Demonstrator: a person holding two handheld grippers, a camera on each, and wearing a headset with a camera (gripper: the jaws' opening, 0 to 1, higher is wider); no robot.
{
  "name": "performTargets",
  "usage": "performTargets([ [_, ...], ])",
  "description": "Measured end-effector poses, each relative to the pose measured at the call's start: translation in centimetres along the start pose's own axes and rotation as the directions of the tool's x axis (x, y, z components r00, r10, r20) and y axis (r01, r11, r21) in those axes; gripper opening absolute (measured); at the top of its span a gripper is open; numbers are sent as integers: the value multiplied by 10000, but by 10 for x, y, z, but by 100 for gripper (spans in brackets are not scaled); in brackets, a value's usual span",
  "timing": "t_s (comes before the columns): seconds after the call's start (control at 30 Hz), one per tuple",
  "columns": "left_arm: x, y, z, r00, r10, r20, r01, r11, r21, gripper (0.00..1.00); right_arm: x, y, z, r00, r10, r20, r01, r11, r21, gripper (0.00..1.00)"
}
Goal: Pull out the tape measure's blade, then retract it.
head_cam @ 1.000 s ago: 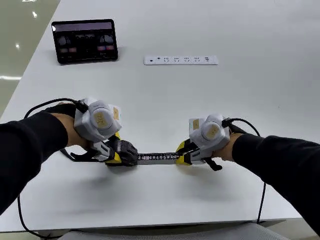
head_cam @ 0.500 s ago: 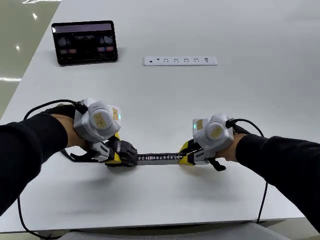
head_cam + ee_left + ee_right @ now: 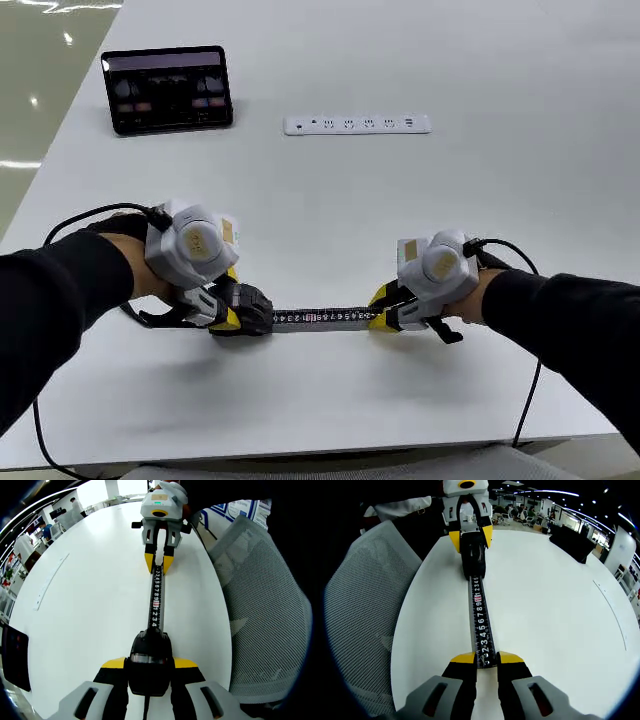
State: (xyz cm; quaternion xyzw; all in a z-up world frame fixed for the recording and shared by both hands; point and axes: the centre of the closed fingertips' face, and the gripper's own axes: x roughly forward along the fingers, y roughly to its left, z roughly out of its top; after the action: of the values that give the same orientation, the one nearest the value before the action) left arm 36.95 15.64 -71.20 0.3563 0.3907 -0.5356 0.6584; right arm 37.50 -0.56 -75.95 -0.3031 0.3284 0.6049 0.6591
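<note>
A black tape measure case (image 3: 247, 309) (image 3: 150, 661) lies on the white table, and my left gripper (image 3: 228, 311) (image 3: 149, 664) is shut on it. Its numbered blade (image 3: 322, 318) (image 3: 156, 596) (image 3: 480, 617) runs out flat along the table to the right. My right gripper (image 3: 382, 308) (image 3: 485, 661) is shut on the blade's end, its yellow fingertips (image 3: 465, 658) pinching the tip. In the right gripper view the case (image 3: 470, 552) sits at the far end between the left gripper's yellow tips. The left gripper view shows the right gripper (image 3: 159, 563) at the blade's far end.
A black tablet (image 3: 168, 87) stands at the table's back left. A white power strip (image 3: 356, 125) lies at the back centre. Cables trail from both grippers. The table's near edge (image 3: 300, 450) is close below, with a mesh chair (image 3: 265, 610) beside it.
My right gripper has moved further right with the blade's end, so more blade shows between the grippers. The left gripper and case have stayed put.
</note>
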Motion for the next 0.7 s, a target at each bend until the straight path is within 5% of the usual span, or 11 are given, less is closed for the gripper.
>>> performTargets([
  [0.7,0,0,0,10000,4,13,-4,10000,-61,28,-14,-4,-18,9998,-49,-203,52,9999,144,10],
])
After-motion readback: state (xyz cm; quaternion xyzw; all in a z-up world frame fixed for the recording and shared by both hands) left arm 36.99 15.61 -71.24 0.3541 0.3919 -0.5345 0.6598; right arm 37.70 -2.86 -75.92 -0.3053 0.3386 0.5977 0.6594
